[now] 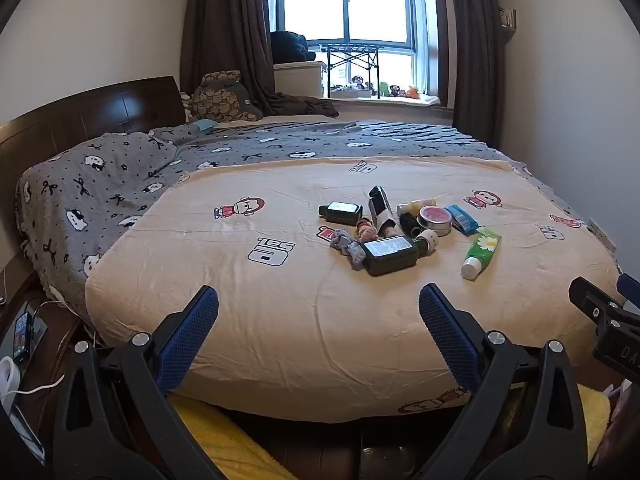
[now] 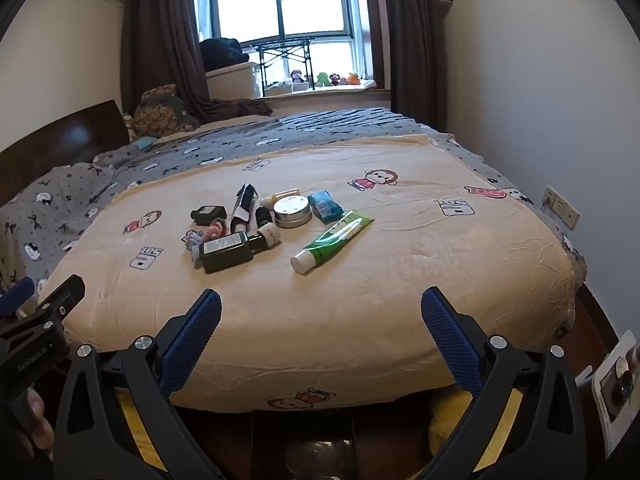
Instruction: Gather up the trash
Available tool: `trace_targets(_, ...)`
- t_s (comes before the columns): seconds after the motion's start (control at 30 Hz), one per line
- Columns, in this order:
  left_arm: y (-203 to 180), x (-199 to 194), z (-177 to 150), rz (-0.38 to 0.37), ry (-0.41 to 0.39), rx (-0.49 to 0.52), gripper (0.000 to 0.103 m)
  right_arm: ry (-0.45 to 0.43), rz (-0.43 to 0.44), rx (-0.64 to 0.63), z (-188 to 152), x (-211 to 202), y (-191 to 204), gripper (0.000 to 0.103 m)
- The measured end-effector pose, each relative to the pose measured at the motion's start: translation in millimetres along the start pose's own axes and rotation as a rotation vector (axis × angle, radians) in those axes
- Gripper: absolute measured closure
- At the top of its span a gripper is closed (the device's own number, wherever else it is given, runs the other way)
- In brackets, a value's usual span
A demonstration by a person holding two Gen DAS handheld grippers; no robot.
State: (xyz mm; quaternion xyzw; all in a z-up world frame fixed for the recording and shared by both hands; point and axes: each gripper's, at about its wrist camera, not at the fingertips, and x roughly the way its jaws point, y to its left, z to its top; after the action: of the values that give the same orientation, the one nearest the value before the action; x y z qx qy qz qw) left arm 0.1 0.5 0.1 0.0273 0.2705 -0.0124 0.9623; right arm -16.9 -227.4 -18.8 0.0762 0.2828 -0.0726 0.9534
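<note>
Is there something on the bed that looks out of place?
Yes. A heap of small items lies on the beige sheet: dark bottles, a green tube, a round tin. They lie tipped and jumbled.

Both wrist cameras sit low at the foot of the bed, tilted down, facing twelve o'clock toward the window; both share the clutter pile mid-bed.

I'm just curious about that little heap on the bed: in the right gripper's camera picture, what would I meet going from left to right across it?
Small dark bottle → large dark green bottle → round silver tin → blue packet → green tube.
</note>
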Motion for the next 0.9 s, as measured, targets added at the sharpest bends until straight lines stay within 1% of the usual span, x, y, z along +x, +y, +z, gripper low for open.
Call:
trace_targets(0.2, -1.2, 1.4, 0.4, -0.003, -0.001, 0.006, 0.008, 0.0, -0.013, 0.004, 0.5, -0.7, -4.9, 0.003)
trace_targets(0.3, -2.2, 3.1, 0.8, -0.003, -0.002, 0.008, 0.008, -0.001, -0.015, -0.006, -0.1, 0.0, 2.6, 0.003)
trace_targets(0.57, -1.6, -1.4, -0.4, -0.002, -0.009, 0.001, 0.008, -0.004, -0.01, -0.004, 1.4, -1.6, 7.3, 0.003)
trace_targets(0.7, -2.1, -1.5, -0.4, -0.002, -0.01, 0.0, 0.008, -0.002, -0.01, -0.006, 0.0, -1.1, 0.8, 0.003)
trace_targets(0.9, -2.8, -4.2, 4.0, -0.003, -0.011, 0.001, 0.008, -0.004, -0.013, -0.008, 2.9, -3.4, 5.7, 0.003)
